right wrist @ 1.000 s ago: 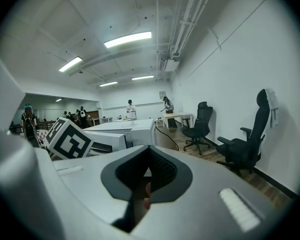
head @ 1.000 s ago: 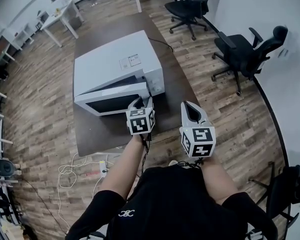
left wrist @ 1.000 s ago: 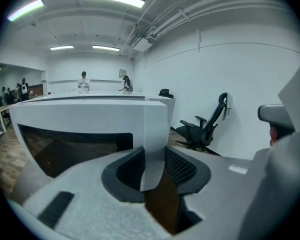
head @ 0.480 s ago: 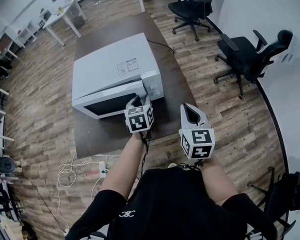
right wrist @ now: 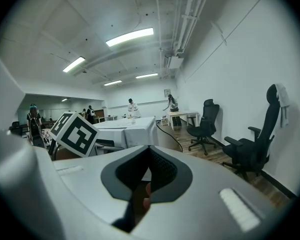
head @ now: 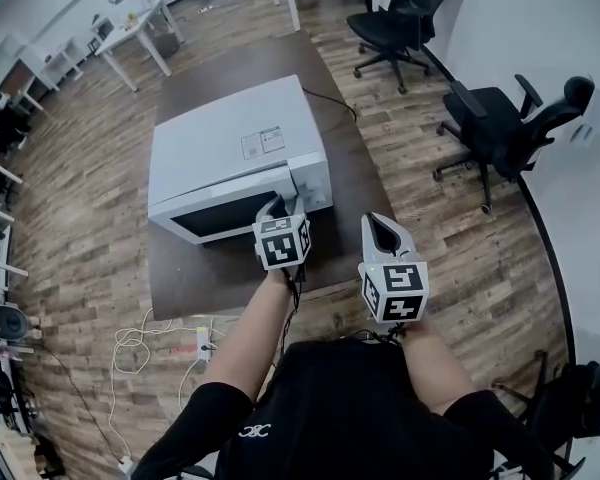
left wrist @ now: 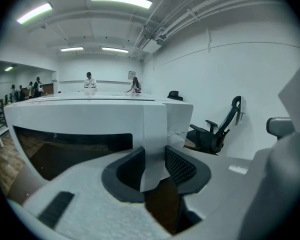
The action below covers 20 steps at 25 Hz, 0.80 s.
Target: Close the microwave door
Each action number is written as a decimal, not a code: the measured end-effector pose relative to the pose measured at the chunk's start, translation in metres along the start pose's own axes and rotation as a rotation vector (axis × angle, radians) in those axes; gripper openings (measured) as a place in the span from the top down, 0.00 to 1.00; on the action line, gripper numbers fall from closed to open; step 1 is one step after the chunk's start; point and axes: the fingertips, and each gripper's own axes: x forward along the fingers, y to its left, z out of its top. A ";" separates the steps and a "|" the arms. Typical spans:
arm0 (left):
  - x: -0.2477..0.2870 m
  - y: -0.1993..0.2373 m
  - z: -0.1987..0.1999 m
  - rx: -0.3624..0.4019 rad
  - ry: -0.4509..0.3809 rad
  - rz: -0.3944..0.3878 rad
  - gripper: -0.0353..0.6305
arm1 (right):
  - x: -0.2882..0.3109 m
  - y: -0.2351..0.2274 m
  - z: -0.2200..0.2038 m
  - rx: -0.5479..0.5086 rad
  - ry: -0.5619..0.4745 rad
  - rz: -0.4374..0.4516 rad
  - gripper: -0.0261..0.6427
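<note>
The microwave door [head: 225,215] looks almost flush with the microwave [head: 230,138], which sits on the table [head: 230,278]. The left gripper [left wrist: 152,166] has its jaws pinched on the door's free edge, so I'd say it's the final push: ease it in till it latches. The right gripper [right wrist: 147,171] hangs alongside, jaws together, holding nothing.

The microwave [head: 235,148] sits on the table [head: 230,273], toward its near edge, with its door [head: 220,214] facing that edge. The door's right end lies between the left gripper's [head: 278,206] jaws. To the right, the right gripper [head: 385,226] hangs over the near right corner.
</note>
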 end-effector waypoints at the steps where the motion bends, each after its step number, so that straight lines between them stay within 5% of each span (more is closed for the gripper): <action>1: 0.001 0.000 0.001 -0.002 0.001 0.001 0.74 | 0.001 0.001 0.001 -0.004 -0.002 0.004 0.95; 20: 0.013 0.005 0.011 -0.020 -0.019 0.004 0.75 | 0.005 -0.010 0.001 -0.008 0.011 -0.022 0.95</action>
